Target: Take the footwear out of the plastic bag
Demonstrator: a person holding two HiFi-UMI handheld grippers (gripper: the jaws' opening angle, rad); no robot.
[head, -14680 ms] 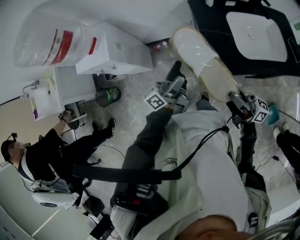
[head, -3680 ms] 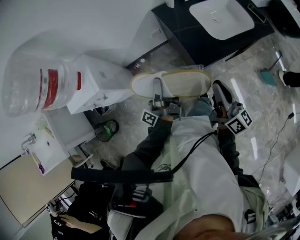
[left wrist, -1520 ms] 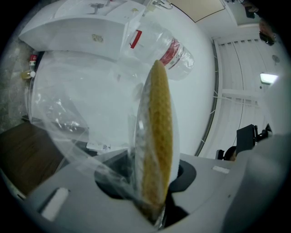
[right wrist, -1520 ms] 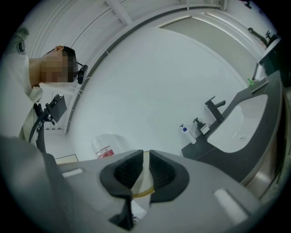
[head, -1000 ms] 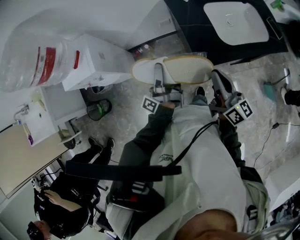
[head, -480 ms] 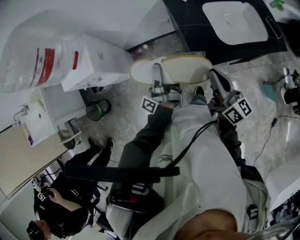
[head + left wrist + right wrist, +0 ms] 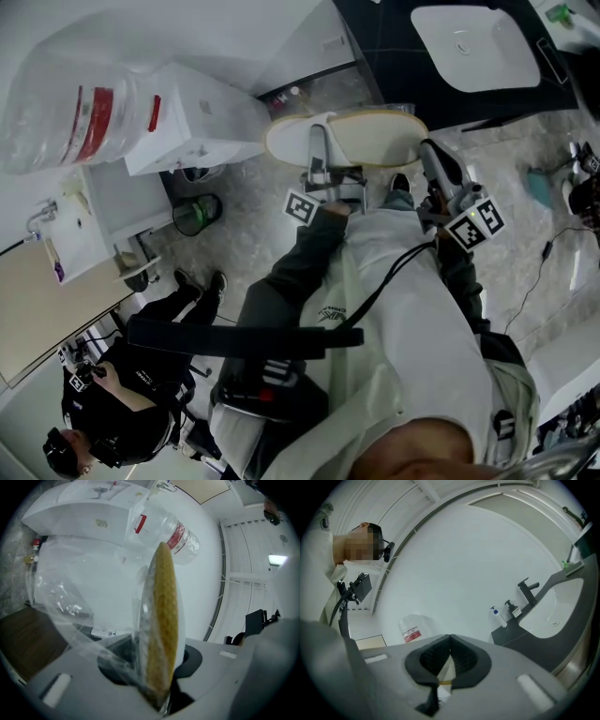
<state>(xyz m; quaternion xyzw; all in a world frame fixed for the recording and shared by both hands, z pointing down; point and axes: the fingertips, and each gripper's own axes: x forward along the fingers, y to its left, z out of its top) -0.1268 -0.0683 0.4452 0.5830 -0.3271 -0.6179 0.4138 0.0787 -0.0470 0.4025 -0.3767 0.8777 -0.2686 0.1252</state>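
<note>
Left gripper has its jaws pinching the slipper, a pale slipper with a tan sole, held up off the floor in front of the person. In the left gripper view the sole stands edge-on and upright between the jaws. The clear plastic bag is wrapped round the slipper and trails off crumpled to the left, so the slipper is not out of the bag. Right gripper sits just beside the slipper's right end with its jaws pressed together. A thin pale sliver shows low in the gap, and I can't tell what it is. Each gripper carries a marker cube with black-and-white square code patterns and no letters. A big clear container with a red label lies at upper left, its print too small to read. A white cabinet is next to it, with small marks on it that are unreadable. The person's light jacket has a small dark logo on the front, not legible. A white sink basin is set in a dark sink unit. A faucet and a pump bottle with a blue top stand on that unit, the bottle's label unreadable. A green bin stands on the marbled floor. Another person in dark clothes sits at lower left.
</note>
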